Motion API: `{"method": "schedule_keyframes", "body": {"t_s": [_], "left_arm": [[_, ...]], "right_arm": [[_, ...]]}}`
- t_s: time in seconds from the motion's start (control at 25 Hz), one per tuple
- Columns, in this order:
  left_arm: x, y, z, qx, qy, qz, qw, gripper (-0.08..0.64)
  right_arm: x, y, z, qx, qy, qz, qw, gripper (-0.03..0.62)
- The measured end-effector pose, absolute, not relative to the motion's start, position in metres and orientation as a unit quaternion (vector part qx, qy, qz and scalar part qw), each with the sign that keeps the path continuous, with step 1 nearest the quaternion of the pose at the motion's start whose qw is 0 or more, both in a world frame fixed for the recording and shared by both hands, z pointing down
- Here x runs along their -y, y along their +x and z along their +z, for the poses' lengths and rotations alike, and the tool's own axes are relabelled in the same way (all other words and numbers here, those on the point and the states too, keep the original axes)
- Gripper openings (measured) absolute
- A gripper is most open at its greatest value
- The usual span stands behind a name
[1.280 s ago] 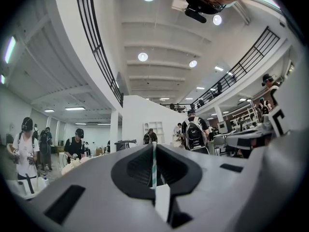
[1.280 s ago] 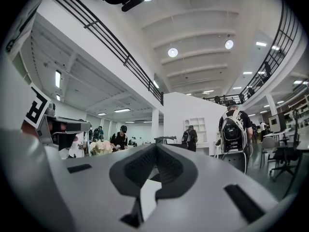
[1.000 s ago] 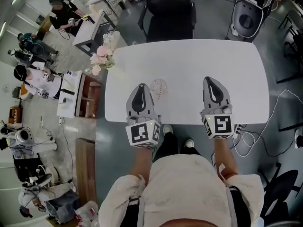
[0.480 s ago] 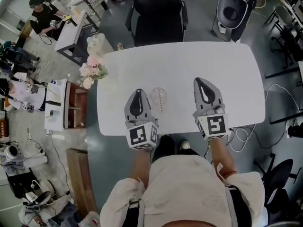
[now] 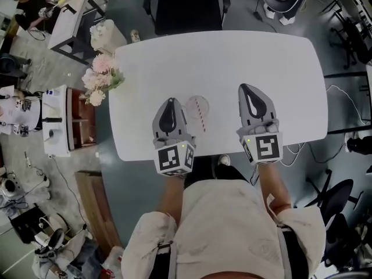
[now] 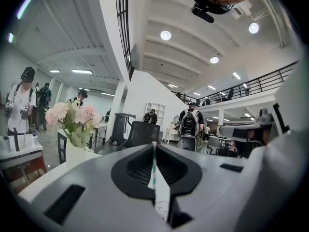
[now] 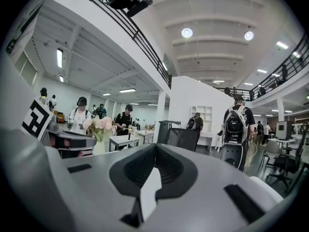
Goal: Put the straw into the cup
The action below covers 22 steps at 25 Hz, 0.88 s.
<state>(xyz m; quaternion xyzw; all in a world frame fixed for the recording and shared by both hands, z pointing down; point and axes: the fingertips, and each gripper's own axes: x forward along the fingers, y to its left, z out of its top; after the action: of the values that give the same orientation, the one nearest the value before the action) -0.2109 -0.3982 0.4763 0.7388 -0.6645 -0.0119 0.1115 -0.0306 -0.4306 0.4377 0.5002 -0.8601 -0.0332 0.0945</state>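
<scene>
The left gripper (image 5: pixel 170 103) and the right gripper (image 5: pixel 246 93) are held low over the near side of the white table (image 5: pixel 232 57), well apart. The clear cup (image 5: pixel 193 104) is set between them, just beside the left one. A red-striped straw (image 5: pixel 201 116) is seen slanting across the cup's mouth and out past its near rim; whether its far end rests on the cup's bottom cannot be told from above. In the left gripper view the jaws are pressed together on a thin green-striped straw (image 6: pixel 153 166). This straw is pinched along their seam, with its end just showing at the tips. In the right gripper view the jaws are closed tip to tip, and nothing is held between them. Pink flowers (image 5: pixel 99 77) are seen beside the table's left edge.
</scene>
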Motion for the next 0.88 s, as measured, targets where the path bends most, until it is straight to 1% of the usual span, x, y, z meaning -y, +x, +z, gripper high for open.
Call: {"method": "schedule_keyframes", "body": {"t_s": [0.6,0.88], "left_arm": [[0.426,-0.22,0.559,0.632,0.738,-0.022,0.237,0.02],[0.431,-0.222,0.592,0.624,0.724,-0.032,0.291,0.02]], "right_arm": [[0.451,-0.062,0.487,0.854,0.502,-0.002,0.139,0.002],[0.462,-0.073,0.499,0.852,0.502,0.009,0.147,0.002]]}}
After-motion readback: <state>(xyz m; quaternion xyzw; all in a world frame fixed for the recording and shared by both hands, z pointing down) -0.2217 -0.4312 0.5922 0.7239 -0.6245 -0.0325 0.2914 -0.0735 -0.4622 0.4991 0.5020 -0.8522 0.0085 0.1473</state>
